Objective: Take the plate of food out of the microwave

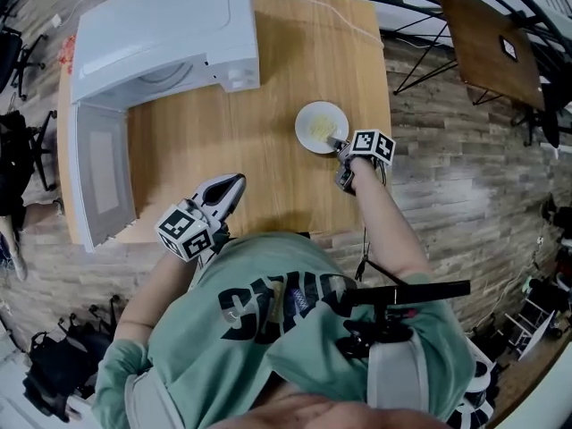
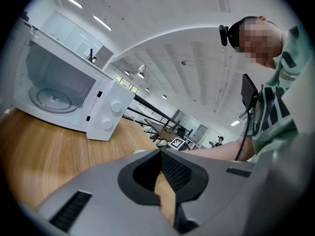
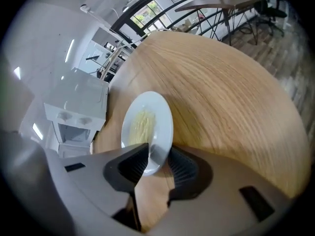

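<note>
A white plate [image 1: 322,125] of pale noodles rests on the wooden table [image 1: 223,123], to the right of the white microwave [image 1: 161,34], whose door [image 1: 98,172] hangs wide open. My right gripper [image 1: 341,148] is at the plate's near rim. In the right gripper view the plate [image 3: 147,124] has its rim between the jaws of the right gripper [image 3: 157,154], which stand apart, with a small gap at one pad. My left gripper [image 1: 234,181] hovers shut over the table's near edge and holds nothing. The left gripper [image 2: 160,154] has its tips together.
The microwave [image 2: 64,92] shows an empty cavity with a glass turntable [image 2: 51,98]. The table's right edge [image 1: 386,79] lies close past the plate. A second wooden table [image 1: 487,38] stands on the floor at the far right. The person's torso covers the near side.
</note>
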Motion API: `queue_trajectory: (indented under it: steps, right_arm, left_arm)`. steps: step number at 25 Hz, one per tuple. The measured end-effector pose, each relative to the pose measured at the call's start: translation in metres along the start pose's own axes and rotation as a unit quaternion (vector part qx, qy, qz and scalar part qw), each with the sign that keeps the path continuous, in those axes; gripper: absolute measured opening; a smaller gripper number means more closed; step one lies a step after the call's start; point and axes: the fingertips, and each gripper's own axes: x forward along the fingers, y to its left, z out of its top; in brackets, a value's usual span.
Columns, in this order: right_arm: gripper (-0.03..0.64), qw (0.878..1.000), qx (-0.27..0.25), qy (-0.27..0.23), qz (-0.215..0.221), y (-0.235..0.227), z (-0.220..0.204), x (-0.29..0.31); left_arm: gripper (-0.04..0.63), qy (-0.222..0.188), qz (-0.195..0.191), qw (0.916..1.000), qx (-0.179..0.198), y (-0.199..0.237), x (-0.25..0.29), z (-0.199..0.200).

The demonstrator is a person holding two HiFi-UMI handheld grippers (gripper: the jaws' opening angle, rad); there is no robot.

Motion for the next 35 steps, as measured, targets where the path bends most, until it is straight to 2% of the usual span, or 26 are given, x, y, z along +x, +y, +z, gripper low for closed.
queue_trajectory:
  steps: [4, 10, 18, 26, 31, 35]
  right_arm:
    - [0.133, 0.998, -0.033, -0.017, -0.041, 0.002, 0.007, 0.006]
    - [0.222, 0.989, -0.081, -0.053, -0.112, -0.012, 0.009, -0.011]
    - [0.222, 0.982, -0.094, -0.104, -0.124, -0.011, 0.006, -0.044]
    - [0.222, 0.977, -0.120, -0.155, -0.089, 0.032, -0.007, -0.082]
    - [0.222, 0.977, -0.117, -0.179, -0.022, 0.076, -0.028, -0.102]
    - [0.221, 0.976, -0.114, -0.177, 0.047, 0.117, -0.054, -0.110]
  left_arm:
    - [-0.003, -0.016, 0.004, 0.9998, 0.014, -0.001, -0.017, 0.010]
    - [-0.003, -0.026, 0.012, 0.9993, 0.023, -0.017, -0.045, 0.005]
    - [-0.003, -0.064, 0.028, 0.9971, 0.030, -0.019, -0.097, 0.015]
    - [-0.003, -0.111, 0.043, 0.9919, 0.044, -0.020, -0.165, 0.039]
    - [-0.003, -0.148, 0.044, 0.9852, 0.074, -0.033, -0.213, 0.061]
    - [-0.003, -0.179, 0.047, 0.9790, 0.086, -0.034, -0.258, 0.077]
